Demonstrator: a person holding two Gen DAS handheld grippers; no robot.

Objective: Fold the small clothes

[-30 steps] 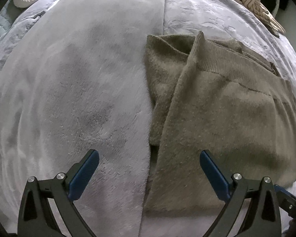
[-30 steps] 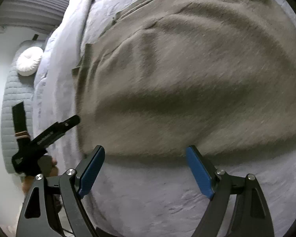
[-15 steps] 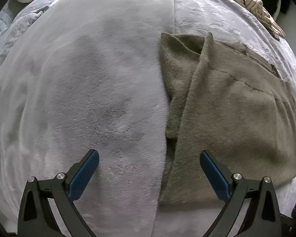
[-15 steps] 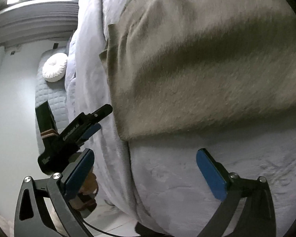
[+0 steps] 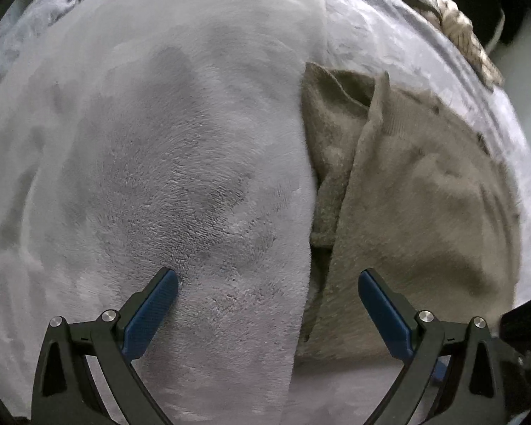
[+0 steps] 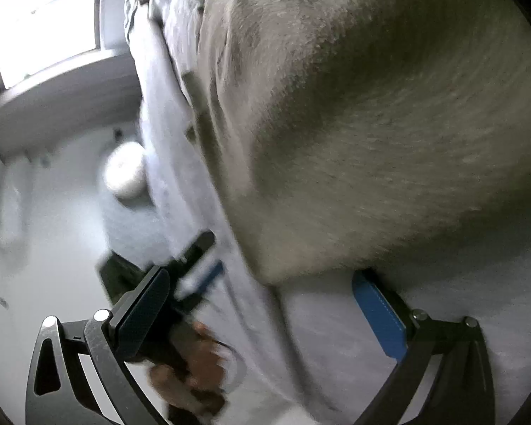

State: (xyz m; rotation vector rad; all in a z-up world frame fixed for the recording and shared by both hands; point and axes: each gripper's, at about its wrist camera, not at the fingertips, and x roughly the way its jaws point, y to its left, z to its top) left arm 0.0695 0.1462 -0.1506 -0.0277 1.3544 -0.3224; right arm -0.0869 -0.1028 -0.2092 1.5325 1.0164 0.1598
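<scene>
An olive-brown knit garment lies folded on the bed, its ribbed hem turned over at the top. A grey plush blanket lies along its left edge. My left gripper hovers open over that border, with one finger above the blanket, the other above the knit, and nothing between the pads. In the right wrist view the garment fills the frame, blurred. My right gripper is wide open, just short of the garment's near corner and not pressing it. The left gripper and the hand holding it show beyond.
A lilac bedspread covers the bed, with a striped beige fabric at its far right edge. The bed's side drops off left of the garment. Past it are a white round cushion and a bright window.
The left gripper has drifted left, so more plush blanket lies under it. The right gripper has rolled, sunk toward the garment's near corner and opened wider.
</scene>
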